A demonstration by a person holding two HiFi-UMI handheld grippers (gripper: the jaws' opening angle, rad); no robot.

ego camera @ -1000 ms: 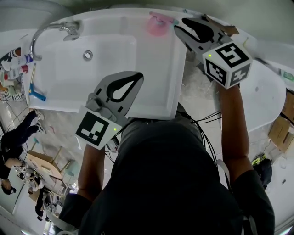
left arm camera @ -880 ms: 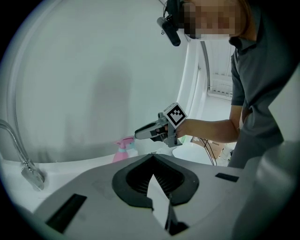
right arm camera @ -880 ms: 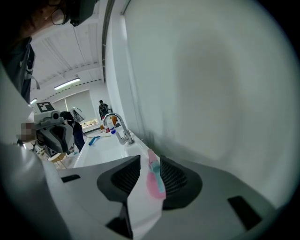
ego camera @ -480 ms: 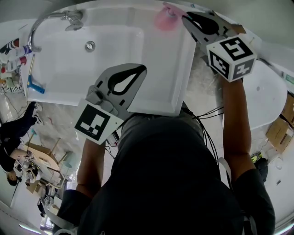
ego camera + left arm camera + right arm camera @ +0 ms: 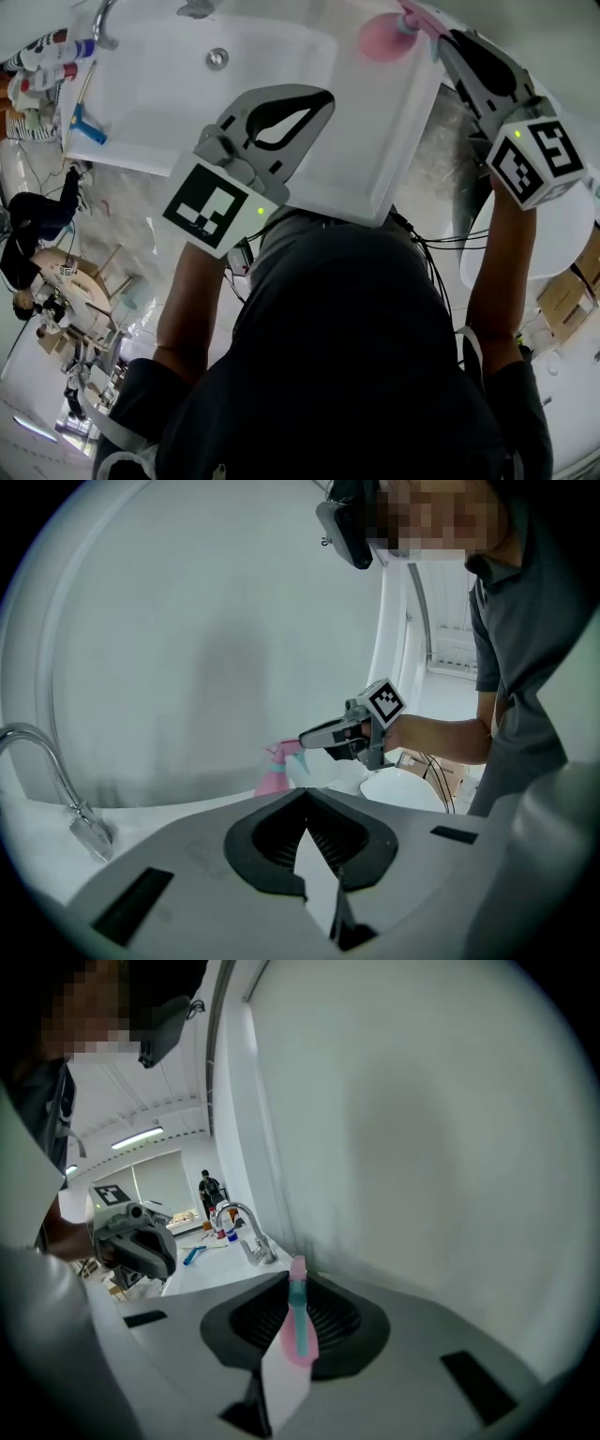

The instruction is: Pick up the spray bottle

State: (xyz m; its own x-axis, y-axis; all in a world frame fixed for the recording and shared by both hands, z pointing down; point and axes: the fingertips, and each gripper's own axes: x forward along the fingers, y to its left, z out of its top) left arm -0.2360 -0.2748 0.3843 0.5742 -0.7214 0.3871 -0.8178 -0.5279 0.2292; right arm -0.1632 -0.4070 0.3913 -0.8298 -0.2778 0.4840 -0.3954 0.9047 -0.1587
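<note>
Right tool [image 5: 450, 39]: jaws just closing, now pinching spray bottle [image 5: 380, 36] near its head, at sink's [image 5: 394, 141] far right corner. Risk: high, narrow hold; body swings, slips, drops into basin. Left tool [image 5: 323, 94]: jaws together, nothing between them.

Spray bottle [image 5: 298, 1321] base hidden behind jaws; faucet [image 5: 103, 26] cut off, head view.

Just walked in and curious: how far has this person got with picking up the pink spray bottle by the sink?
Done: the right gripper is at the spray bottle at the far corner of the sink. In hand: its jaws have just been closing and pinch the bottle's neck. Left: lifting it clear; whether its base is off the sink, I cannot tell. The left gripper is shut and empty.
</note>
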